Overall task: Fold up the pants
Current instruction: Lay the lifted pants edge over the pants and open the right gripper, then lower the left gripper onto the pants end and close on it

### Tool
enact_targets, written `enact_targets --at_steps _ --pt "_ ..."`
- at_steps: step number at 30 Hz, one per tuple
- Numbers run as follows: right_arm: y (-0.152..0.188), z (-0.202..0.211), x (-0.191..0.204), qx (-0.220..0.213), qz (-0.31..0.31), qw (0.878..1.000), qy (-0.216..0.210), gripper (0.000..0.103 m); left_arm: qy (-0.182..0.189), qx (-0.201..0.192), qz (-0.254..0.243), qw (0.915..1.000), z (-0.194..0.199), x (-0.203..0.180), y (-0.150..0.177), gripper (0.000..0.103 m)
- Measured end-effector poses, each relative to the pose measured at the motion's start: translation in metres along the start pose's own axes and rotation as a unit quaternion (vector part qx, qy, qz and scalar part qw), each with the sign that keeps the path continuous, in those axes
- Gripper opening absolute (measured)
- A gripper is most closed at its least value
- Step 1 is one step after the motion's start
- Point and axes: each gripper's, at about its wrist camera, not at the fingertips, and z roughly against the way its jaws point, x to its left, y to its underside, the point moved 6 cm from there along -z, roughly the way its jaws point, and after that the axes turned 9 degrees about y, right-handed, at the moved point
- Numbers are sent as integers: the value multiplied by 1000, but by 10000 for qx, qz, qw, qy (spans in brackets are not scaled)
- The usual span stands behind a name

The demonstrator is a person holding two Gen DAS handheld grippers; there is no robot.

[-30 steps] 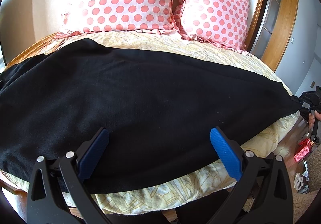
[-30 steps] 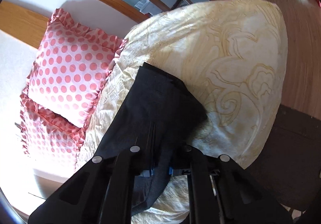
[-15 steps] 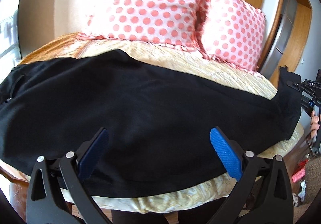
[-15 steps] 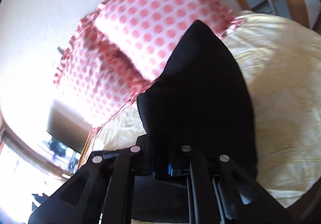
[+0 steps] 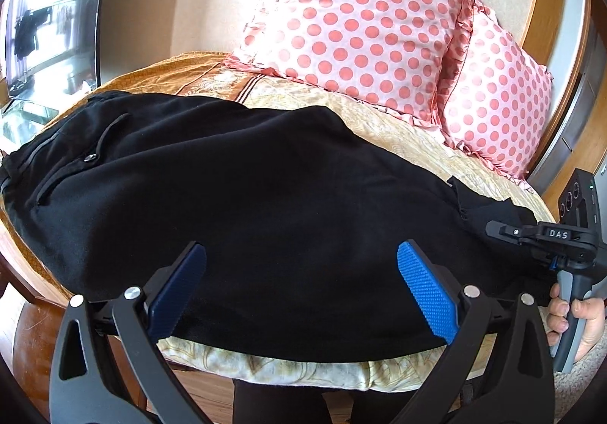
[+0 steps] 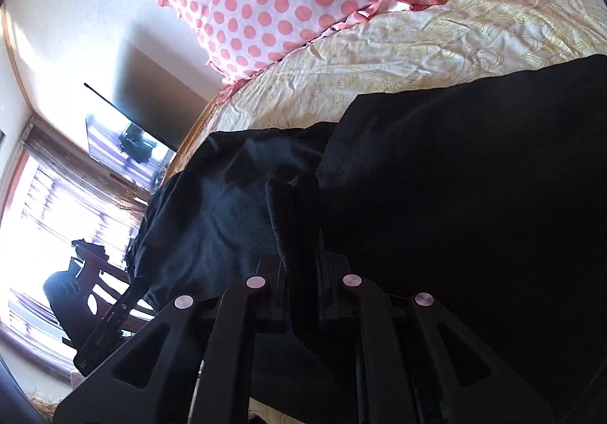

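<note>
So far, we judge the fold barely begun; the black soft-knit pants [image 5: 265, 196] lie lengthwise across the cream patterned bedspread [image 5: 398, 135], the waistband and zipped pocket at the end far from the polka-dot pillows' right corner, the legs apparently already laid one over the other, though we cannot be sure of that. Our right tongs [image 6: 299, 234] are clamped tight on the cuff end of the pants, which stands raised off the bedspread in a small peak; in the left wrist view the same tongs [image 5: 531, 234] sit at the right-hand end of the pants. Our left tongs [image 5: 301, 283] gape wide with nothing between the blue pads [image 5: 425, 291], poised above the near edge of the pants. What is left, in our judgement, is to carry the cuff across to the waistband and then halve again. Between the pants and the two pink polka-dot pillows [image 5: 364, 25] there is a bare strip of bedspread, room enough to swing over; the near edge of the pants lies close to the bed's edge, so there is little slack there.
</note>
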Motion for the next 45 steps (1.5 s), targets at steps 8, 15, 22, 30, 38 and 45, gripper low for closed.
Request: enact_targets --at_steps 8,15,22,30,38,45 --pt "3 18 69 -435 858 9931 -673 9 41 -1 -37 10000 -4 -3 0 101" --pt "37 -23 98 120 1378 9884 -633 9 -150 -51 27 9999 4 8 -2 101" --pt "65 -49 87 499 1789 9826 -37 13 -452 -48 40 9990 12 22 0 101" --pt "82 -40 112 342 2527 9669 118 59 -611 36 -101 9981 11 23 2 101" --pt "83 -22 122 218 2520 9665 -429 62 -697 52 -202 9974 11 24 3 101" --pt "87 -30 128 323 2731 9609 -326 63 -766 26 -103 9970 16 31 3 101"
